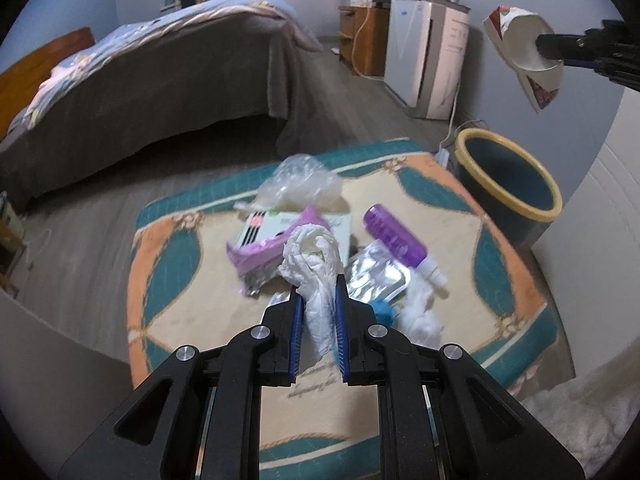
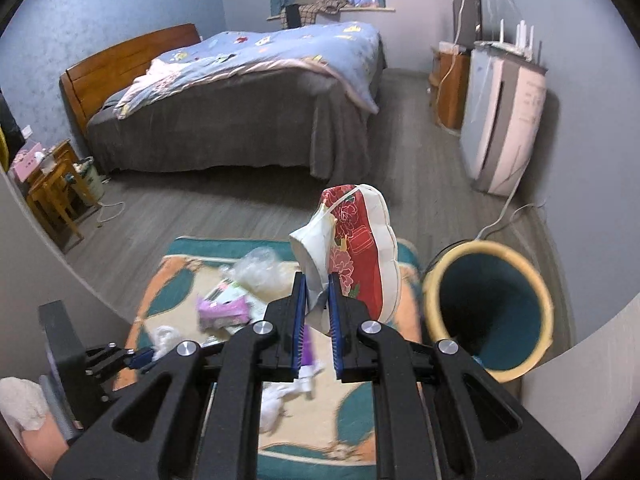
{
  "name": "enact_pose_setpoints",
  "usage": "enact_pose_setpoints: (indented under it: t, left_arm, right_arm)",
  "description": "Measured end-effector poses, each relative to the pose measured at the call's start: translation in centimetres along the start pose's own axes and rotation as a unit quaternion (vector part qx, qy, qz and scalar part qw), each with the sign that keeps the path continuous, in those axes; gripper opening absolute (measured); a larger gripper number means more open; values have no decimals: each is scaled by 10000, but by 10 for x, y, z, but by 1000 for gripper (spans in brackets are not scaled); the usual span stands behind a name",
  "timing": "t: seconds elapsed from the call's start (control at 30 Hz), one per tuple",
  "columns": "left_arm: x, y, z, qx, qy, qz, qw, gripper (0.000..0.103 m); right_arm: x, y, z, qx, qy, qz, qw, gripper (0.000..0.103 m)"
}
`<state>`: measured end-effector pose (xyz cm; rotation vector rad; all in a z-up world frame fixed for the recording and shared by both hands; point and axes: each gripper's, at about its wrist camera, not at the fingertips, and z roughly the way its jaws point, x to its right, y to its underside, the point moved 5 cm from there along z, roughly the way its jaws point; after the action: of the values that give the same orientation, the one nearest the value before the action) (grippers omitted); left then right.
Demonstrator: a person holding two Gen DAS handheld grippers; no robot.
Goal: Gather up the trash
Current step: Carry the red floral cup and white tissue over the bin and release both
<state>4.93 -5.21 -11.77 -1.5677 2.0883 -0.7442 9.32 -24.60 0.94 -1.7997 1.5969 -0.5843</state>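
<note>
My left gripper (image 1: pixel 318 288) is shut on a crumpled white tissue (image 1: pixel 312 264) and holds it above the patterned mat (image 1: pixel 168 264). My right gripper (image 2: pixel 318 284) is shut on a crushed red-and-white paper cup (image 2: pixel 356 252), held in the air left of the teal bin with a yellow rim (image 2: pixel 488 304). In the left wrist view the cup (image 1: pixel 520 48) hangs above the bin (image 1: pixel 508 184) at the upper right. On the mat lie a clear plastic bag (image 1: pixel 300 182), a purple wrapper (image 1: pixel 260 252), a foil packet (image 1: pixel 376 276), a purple bottle (image 1: pixel 400 240) and white tissue (image 1: pixel 420 312).
A white box (image 1: pixel 304 224) lies under the wrapper. A bed (image 2: pixel 240 112) stands beyond the mat across grey floor. A white appliance (image 2: pixel 504 128) and a wooden cabinet (image 2: pixel 448 88) stand along the right wall, with a cable (image 2: pixel 504 216) running behind the bin.
</note>
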Motion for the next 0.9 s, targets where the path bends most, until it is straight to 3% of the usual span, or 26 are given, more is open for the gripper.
enact_pose_setpoints:
  t: [0.4,0.9]
  left_arm:
    - [46,-47,4,257,272,330,9988,16]
    - [142,-92,36,251,978,1088,9889,16]
  right_arm:
    - [84,-4,28,-259,46,685,9973,11]
    - [207,33,69,-799,695,1656,9805,11]
